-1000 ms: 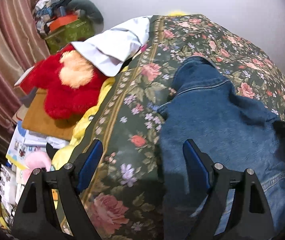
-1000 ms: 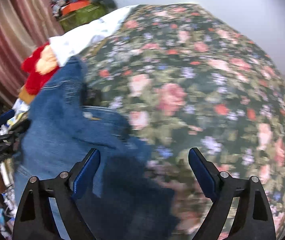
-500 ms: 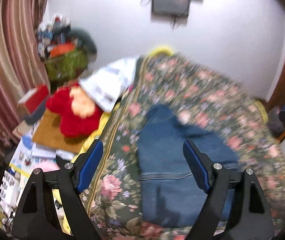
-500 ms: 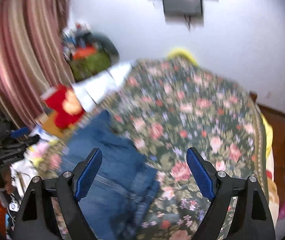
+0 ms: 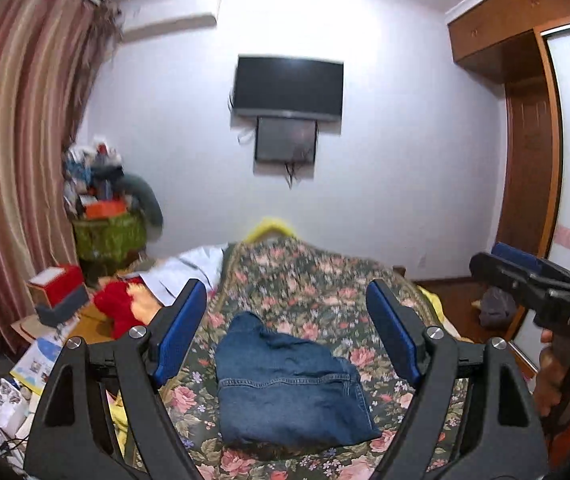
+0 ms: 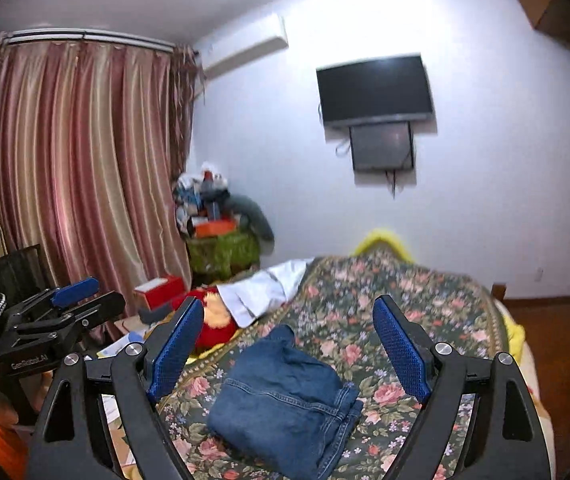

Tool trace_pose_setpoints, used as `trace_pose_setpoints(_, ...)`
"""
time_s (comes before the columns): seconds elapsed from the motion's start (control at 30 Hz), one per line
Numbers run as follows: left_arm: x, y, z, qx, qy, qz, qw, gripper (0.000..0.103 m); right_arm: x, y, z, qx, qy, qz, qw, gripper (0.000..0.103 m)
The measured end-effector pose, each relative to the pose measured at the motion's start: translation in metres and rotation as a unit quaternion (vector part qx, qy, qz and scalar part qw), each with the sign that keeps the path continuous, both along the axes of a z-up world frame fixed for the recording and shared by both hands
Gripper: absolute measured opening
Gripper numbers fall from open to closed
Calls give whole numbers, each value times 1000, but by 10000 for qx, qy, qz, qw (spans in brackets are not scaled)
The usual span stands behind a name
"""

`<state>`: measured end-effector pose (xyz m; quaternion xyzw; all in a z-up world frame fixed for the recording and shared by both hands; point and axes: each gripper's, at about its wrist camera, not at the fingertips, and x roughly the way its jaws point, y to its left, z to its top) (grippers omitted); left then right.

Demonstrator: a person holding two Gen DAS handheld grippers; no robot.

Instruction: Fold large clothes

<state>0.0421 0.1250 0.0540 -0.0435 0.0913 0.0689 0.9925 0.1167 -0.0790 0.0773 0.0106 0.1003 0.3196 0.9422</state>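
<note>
A folded pair of blue denim jeans (image 5: 289, 390) lies in the lower centre of the left wrist view, on a bed covered by a dark green floral bedspread (image 5: 317, 284). In the right wrist view the same jeans sit low and just left of centre, the stacked hem edges turned toward the lower right.

The left hand-held gripper (image 5: 287, 334) hangs above the bed with its jaws spread wide, blue pads on either side of the jeans in the picture, gripping nothing. The right hand-held gripper (image 6: 291, 346) is likewise wide open and empty, held clear of the denim. Each tool shows at the edge of the other's view: the right one at the right edge of the left view, the left one at the left edge of the right view.

Left of the bed lie a red plush toy (image 5: 119, 310), a white garment (image 5: 189, 270) and a red box (image 5: 57, 284). A striped curtain (image 6: 77, 168) fills the left. A black television (image 5: 288, 87) hangs on the white wall at upper centre, and a wooden wardrobe (image 5: 525, 120) stands at the right.
</note>
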Motion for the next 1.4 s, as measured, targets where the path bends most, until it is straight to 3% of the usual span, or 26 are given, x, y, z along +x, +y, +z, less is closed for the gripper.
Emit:
trace_pose_setpoints(0.1,-19,-9,0,-32,-141,79,9999,83,-23,-4,-3,19,-69,-113,9999,97)
trace_pose_setpoints(0.17,-26,-13,-1,-61,-134,162,9998,89,-35,-6,-6,7,-83,-237,9997,103)
trace_pose_setpoints(0.27,-32,-14,-5,-99,-137,252,9995,97,-44,-7,-12,-116,-5,-311,9994,103)
trace_pose_setpoints(0.53,-29,-18,-14,-110,60,227,9997,98,-45,-9,-19,-228,144,-379,9989,103)
trace_pose_setpoints(1.4,-23,-20,-22,-115,118,105,9998,100,-41,-8,-25,-238,256,-382,9987,103)
